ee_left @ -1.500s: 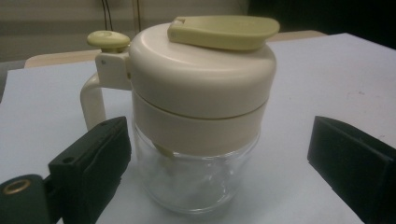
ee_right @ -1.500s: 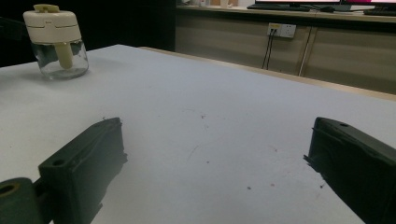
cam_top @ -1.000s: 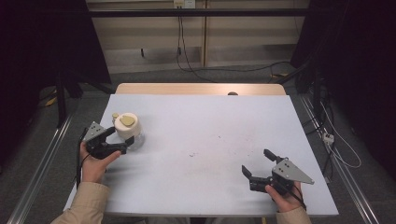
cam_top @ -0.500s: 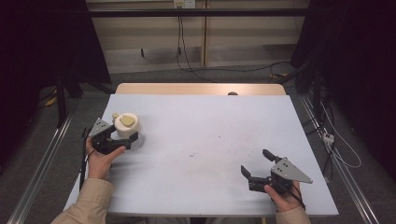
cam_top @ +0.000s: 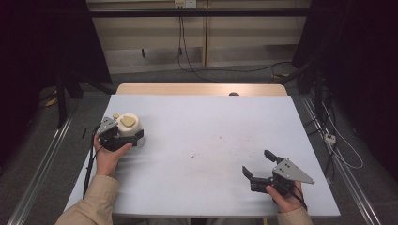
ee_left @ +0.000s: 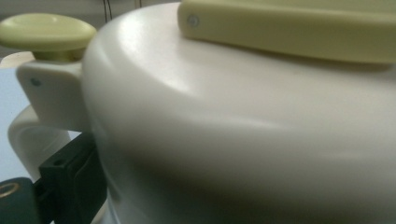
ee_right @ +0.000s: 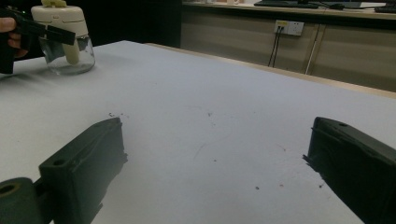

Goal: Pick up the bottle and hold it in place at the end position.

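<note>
Desk [cam_top: 202, 140] spreads pale and bare; near its left edge stands the glass jar [ee_right: 70, 58] with its cream lid [cam_top: 127, 124]; left gripper [cam_top: 123, 137] sits at that lid, jaws either side, though whether they're pinching I cannot tell; right gripper [cam_top: 257, 165] waits spread near the front right corner; risk, I'd say: smooth rounded lid slips, jar tips.

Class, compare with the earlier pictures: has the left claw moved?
Yes. The left claw has moved forward along the table's left edge and now sits around the cream-lidded glass jar.
</note>
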A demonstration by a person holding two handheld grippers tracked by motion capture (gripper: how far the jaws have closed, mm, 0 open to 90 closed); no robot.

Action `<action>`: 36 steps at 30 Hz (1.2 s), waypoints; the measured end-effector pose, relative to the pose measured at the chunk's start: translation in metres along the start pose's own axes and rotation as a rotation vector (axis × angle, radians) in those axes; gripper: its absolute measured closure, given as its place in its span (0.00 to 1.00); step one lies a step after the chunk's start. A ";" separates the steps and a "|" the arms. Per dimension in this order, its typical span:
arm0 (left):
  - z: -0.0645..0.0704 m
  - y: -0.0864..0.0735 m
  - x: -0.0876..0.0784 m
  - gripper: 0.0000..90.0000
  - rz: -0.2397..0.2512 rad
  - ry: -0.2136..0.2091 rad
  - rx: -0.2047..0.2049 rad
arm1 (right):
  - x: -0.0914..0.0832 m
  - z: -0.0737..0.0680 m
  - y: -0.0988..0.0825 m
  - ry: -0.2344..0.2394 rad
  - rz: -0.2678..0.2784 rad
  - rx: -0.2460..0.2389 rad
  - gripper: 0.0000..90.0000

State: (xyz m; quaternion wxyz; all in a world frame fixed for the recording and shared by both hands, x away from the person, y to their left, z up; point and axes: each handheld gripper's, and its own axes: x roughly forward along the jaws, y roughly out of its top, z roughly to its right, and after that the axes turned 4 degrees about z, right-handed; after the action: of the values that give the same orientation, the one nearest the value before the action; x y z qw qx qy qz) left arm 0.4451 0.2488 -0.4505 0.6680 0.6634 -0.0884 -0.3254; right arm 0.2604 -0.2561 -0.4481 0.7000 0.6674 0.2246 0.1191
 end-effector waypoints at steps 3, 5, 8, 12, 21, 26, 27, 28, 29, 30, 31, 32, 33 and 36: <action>0.000 0.000 0.000 0.04 0.007 -0.004 0.004 | 0.000 0.000 0.000 0.001 0.002 0.000 0.04; 0.000 0.000 0.000 0.04 0.010 -0.004 0.002 | 0.000 0.000 0.000 0.001 0.001 0.002 0.04; -0.001 0.001 0.000 0.05 0.006 -0.005 0.008 | 0.000 0.000 0.000 0.002 0.001 0.000 0.04; -0.001 0.001 0.000 0.05 0.005 -0.006 0.008 | 0.000 0.001 0.000 0.001 0.002 -0.003 0.04; 0.002 0.002 0.000 0.06 0.010 0.006 0.005 | 0.000 0.001 0.001 -0.003 0.009 -0.005 0.04; 0.004 0.004 -0.001 0.06 0.019 -0.013 -0.006 | 0.000 0.001 0.001 -0.003 0.010 -0.005 0.04; 0.005 0.005 -0.002 0.06 0.017 -0.015 -0.003 | 0.000 0.001 0.001 -0.004 0.010 -0.005 0.04; 0.007 0.006 -0.002 0.06 0.019 -0.017 -0.009 | 0.000 0.002 0.001 -0.003 0.010 -0.005 0.04; 0.007 0.006 -0.002 0.06 0.017 -0.021 -0.009 | 0.000 0.002 0.001 -0.003 0.009 -0.004 0.04; 0.008 0.007 -0.003 0.06 0.019 -0.024 -0.019 | 0.000 0.002 0.001 -0.003 0.012 -0.005 0.04; 0.009 0.007 -0.003 0.06 0.021 -0.025 -0.025 | 0.000 0.001 0.001 -0.002 0.012 -0.004 0.04; 0.010 0.008 -0.003 0.06 0.017 -0.026 -0.015 | 0.000 0.002 0.001 -0.002 0.014 -0.006 0.04; 0.010 0.008 -0.003 0.06 0.013 -0.026 -0.009 | 0.000 0.002 0.001 -0.002 0.014 -0.006 0.04; 0.012 0.008 -0.003 0.06 0.009 -0.030 -0.017 | 0.000 0.002 0.001 -0.002 0.012 -0.006 0.04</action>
State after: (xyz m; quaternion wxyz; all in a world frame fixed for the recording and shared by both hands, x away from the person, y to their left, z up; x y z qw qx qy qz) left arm 0.4386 0.2396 -0.4409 0.6736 0.6524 -0.0986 -0.3332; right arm 0.2614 -0.2573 -0.4467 0.7014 0.6667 0.2198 0.1231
